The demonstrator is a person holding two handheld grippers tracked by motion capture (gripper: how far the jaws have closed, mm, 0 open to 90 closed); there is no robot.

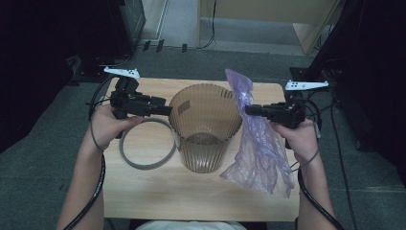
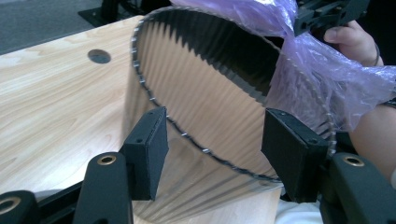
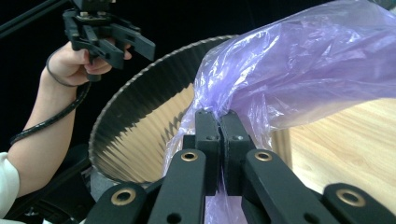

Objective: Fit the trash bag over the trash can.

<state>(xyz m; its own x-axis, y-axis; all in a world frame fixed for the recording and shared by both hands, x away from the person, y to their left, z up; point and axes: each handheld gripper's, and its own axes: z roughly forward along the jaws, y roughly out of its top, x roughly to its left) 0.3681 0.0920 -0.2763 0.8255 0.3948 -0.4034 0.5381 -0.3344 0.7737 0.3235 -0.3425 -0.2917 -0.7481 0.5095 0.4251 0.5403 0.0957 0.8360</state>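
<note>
High view: the ribbed bin (image 1: 206,127) stands at the table (image 1: 143,201) centre. At its 3 o'clock the right gripper (image 1: 249,109) pinches the purple bag (image 1: 261,153) tight. At 9 o'clock the left gripper (image 1: 167,110) gapes at the rim, holding nothing, above a grey ring (image 1: 146,165).

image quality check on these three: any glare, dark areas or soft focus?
High view: dim and bluish, both side edges near black, table evenly lit. Left gripper view: sharp on the bin ribs; table grain softens far left. Right gripper view: background black, bright sheen on the bag, close-up jaws crisp.
</note>
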